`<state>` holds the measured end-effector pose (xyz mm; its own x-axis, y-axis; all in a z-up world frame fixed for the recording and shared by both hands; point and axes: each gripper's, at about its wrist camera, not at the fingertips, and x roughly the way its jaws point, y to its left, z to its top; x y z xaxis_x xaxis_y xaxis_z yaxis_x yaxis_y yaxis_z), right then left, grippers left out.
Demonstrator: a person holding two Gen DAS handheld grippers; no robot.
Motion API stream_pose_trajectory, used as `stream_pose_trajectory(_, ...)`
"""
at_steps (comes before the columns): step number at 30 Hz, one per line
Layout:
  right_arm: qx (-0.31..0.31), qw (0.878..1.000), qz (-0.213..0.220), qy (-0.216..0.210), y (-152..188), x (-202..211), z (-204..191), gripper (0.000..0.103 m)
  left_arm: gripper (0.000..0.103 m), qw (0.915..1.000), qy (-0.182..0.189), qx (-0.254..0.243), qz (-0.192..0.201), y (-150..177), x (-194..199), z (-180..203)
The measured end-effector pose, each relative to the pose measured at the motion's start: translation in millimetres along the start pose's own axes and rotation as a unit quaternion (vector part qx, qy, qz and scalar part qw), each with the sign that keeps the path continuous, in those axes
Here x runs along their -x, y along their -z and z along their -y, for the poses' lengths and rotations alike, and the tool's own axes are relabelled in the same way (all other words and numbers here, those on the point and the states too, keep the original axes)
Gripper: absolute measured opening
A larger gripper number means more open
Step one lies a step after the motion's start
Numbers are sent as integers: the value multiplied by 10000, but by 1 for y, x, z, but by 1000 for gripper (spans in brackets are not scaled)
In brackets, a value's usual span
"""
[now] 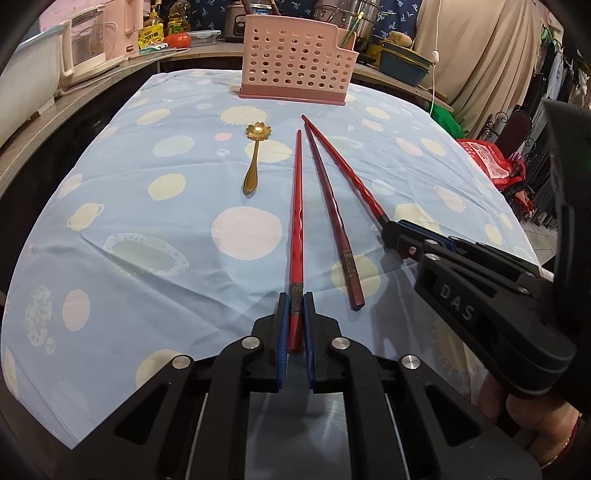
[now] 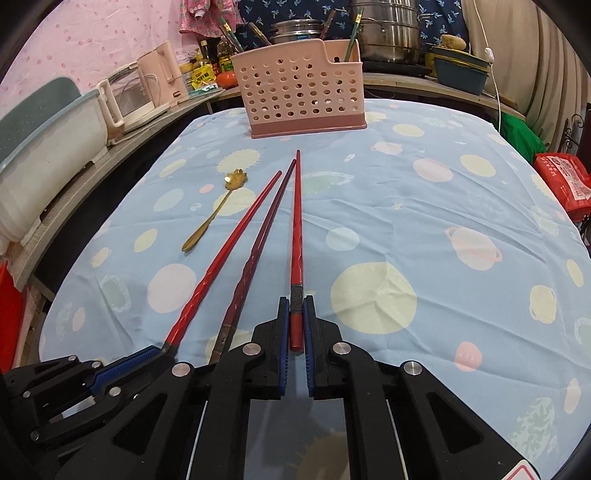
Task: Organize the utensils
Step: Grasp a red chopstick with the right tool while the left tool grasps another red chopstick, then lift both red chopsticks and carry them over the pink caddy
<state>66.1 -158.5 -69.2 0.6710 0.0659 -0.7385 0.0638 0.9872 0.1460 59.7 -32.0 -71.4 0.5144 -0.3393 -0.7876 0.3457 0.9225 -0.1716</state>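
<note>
Three red chopsticks lie on the blue dotted tablecloth point(image 1: 147, 229). My left gripper point(image 1: 295, 299) is shut on the butt end of the left chopstick point(image 1: 296, 206). My right gripper point(image 2: 296, 301) is shut on the butt end of the right chopstick point(image 2: 296, 221); it shows in the left wrist view point(image 1: 395, 230) too. The darker middle chopstick point(image 1: 332, 221) lies free between them. A gold flower-bowl spoon point(image 1: 255, 158) lies left of the chopsticks. A pink perforated utensil holder point(image 1: 295, 66) stands at the far edge of the table.
A counter runs along the left with a white kettle point(image 2: 129, 99), a basin point(image 2: 44, 155) and bottles. Steel pots point(image 2: 388, 33) and a teal bowl point(image 2: 461, 74) stand behind the holder. Red bags point(image 2: 565, 181) sit off the table's right side.
</note>
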Motion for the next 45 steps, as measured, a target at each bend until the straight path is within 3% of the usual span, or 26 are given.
stream_pose_trajectory(9,-168,9992,322,-135,0,40,7,7,7,9998,-47,-88,168,-7,16,8)
stream_pose_trajectory(19,-275,9953,893,-260,-22,89,9,7,7,9982,-48,-148,576,-29,52,15)
stream_pose_trajectory(33,-294,9870,1542,-350,-73,133,12,7,7,9918,-119,-298,1237,-83,97,21)
stream_pose_trajectory(45,-103,9799,1956,-386,-124,148,8,7,7,9846,-226,-433,1679,-133,109,24)
